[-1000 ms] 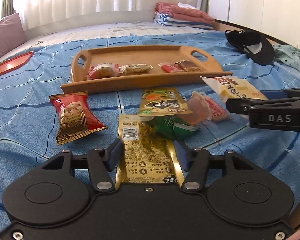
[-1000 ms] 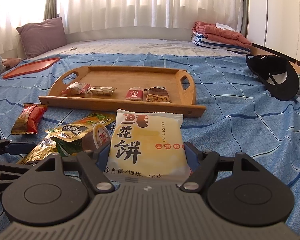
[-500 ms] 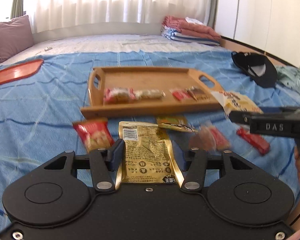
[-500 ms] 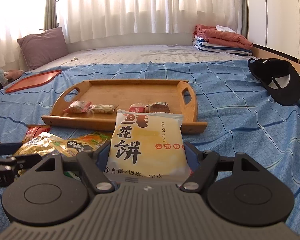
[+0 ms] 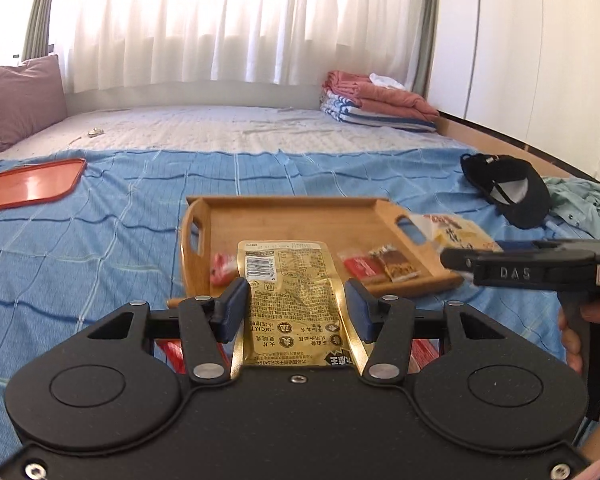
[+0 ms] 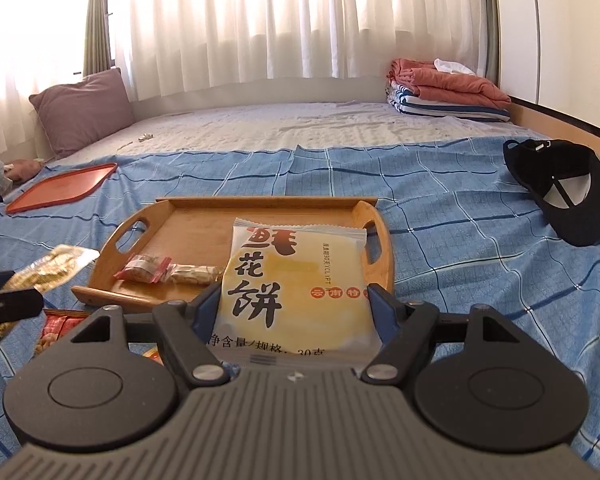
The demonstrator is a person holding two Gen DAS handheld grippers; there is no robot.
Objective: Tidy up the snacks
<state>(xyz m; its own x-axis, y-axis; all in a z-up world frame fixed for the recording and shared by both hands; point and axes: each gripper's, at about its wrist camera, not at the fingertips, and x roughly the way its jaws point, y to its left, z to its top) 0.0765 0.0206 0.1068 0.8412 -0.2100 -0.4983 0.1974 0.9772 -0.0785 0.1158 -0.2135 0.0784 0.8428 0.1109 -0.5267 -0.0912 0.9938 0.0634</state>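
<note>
My left gripper (image 5: 296, 304) is shut on a gold snack packet (image 5: 292, 300), held above the bed in front of the wooden tray (image 5: 300, 224). In the right wrist view, a pale yellow pastry packet (image 6: 292, 288) with large black characters sits pinched in my right gripper (image 6: 294, 308), which is shut on it. The wooden tray (image 6: 204, 232) lies just beyond both packets and holds several small wrapped snacks (image 5: 380, 266) (image 6: 168, 272). The right gripper's finger (image 5: 520, 270) shows at the right of the left wrist view, and the left gripper's finger (image 6: 8, 306) at the left of the right wrist view.
A red snack bag (image 6: 56, 326) lies on the blue checked bedspread (image 6: 460, 240) near the tray. An orange tray (image 5: 28, 184) sits far left, a black cap (image 6: 560, 192) right, folded laundry (image 6: 448, 88) and a purple pillow (image 6: 84, 110) at the back.
Both grippers have risen off the bedspread with their packets and come closer to the wooden tray. The loose snacks on the bed have dropped below the views.
</note>
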